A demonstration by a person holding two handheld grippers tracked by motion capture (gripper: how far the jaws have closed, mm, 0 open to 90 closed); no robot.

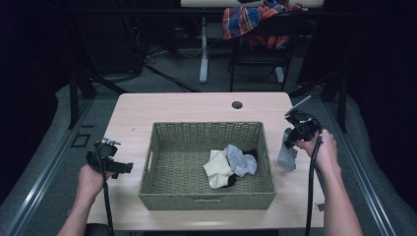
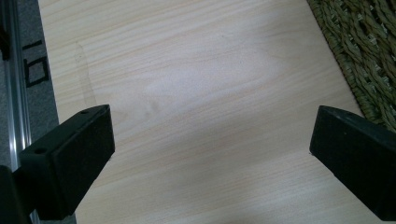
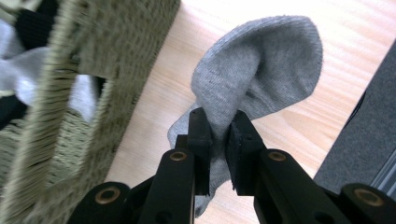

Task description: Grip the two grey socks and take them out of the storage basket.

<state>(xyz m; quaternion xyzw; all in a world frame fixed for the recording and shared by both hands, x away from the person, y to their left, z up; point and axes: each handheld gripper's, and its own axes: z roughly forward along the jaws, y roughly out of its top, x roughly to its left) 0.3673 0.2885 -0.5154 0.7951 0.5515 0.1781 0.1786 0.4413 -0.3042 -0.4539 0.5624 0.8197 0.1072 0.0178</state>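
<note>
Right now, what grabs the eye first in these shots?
The grey sock pinched in the right gripper, hanging off the table surface just right of the woven basket. Next, the basket itself at the table's middle, with a small heap of cream, grey and black socks in its right half. The left gripper sits open and holds nothing, over bare wood to the basket's left.

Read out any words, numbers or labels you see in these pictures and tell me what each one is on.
"10", or "01": two black characters seen sideways on the grey floor beside the table edge, in the left gripper view; which way they read is unclear.
The basket, the socks and both grippers carry no readable text.
</note>
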